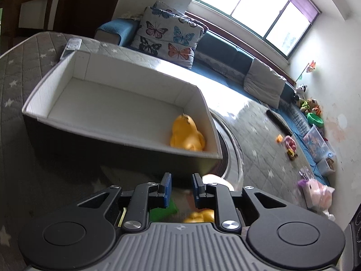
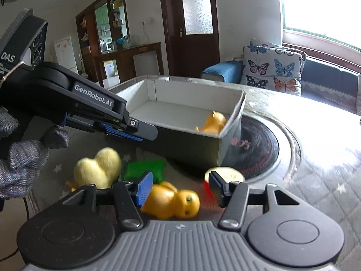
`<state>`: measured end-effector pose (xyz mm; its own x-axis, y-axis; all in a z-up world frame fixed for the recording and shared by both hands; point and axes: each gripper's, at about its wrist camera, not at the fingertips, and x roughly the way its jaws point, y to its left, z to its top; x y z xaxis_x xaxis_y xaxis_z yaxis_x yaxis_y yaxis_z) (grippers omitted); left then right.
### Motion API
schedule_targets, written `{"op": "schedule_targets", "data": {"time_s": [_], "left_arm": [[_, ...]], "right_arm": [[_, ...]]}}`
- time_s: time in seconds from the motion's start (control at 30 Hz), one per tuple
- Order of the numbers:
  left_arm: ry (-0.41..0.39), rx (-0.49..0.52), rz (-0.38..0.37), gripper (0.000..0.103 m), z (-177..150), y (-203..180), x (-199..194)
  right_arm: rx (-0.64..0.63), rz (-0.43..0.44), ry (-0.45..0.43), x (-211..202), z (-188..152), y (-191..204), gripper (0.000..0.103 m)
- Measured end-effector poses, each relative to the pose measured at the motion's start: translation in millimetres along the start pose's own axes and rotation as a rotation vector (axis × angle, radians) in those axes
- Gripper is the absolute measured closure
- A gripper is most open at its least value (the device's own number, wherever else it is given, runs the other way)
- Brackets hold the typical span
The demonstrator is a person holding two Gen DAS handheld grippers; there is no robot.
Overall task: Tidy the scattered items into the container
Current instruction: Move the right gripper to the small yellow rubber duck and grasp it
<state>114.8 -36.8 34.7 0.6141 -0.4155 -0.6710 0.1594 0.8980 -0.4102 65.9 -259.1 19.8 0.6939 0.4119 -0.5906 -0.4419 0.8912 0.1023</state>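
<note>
Your right gripper (image 2: 180, 187) stands partly open over the yellow toy figure (image 2: 172, 201) in front of the box (image 2: 187, 142), pads clear of it. Your left gripper (image 1: 181, 186) is narrowly parted and empty, near the box's front wall. Another yellow figure (image 2: 213, 122) lies inside the box.

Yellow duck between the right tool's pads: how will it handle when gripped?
The duck looks glossy and rounded, so the right tool may slip off it. Probably hollow and light. Lying on its side, it could roll if nudged.
</note>
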Motion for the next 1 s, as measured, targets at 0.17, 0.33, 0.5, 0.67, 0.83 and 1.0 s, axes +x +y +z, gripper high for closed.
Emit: {"op": "schedule_targets", "data": {"time_s": [0.17, 0.33, 0.5, 0.67, 0.83, 1.0], "left_arm": [[0.028, 0.004, -0.015, 0.081, -18.0, -4.1, -3.3], [0.058, -0.005, -0.023, 0.08, -32.5, -6.9, -2.7], [0.082, -0.009, -0.017, 0.08, -41.9, -8.3, 1.4], [0.105, -0.03, -0.012, 0.08, -47.2, -4.9, 7.7], [0.12, -0.045, -0.02, 0.078, -49.1, -1.9, 14.6], [0.119, -0.05, -0.032, 0.077, -47.4, 0.0, 15.6]], "right_arm": [[-0.01, -0.007, 0.024, -1.1, -13.5, 1.1, 0.046], [-0.025, -0.009, 0.039, 1.7, -23.8, 2.5, 0.042], [-0.054, 0.01, 0.051, 9.7, -28.6, 0.5, 0.038], [-0.076, 0.036, 0.051, 19.9, -28.9, -3.4, 0.033], [-0.109, 0.072, 0.054, 29.8, -27.3, -0.5, 0.032], [-0.131, 0.054, 0.051, 35.2, -28.8, 6.3, 0.03]]}}
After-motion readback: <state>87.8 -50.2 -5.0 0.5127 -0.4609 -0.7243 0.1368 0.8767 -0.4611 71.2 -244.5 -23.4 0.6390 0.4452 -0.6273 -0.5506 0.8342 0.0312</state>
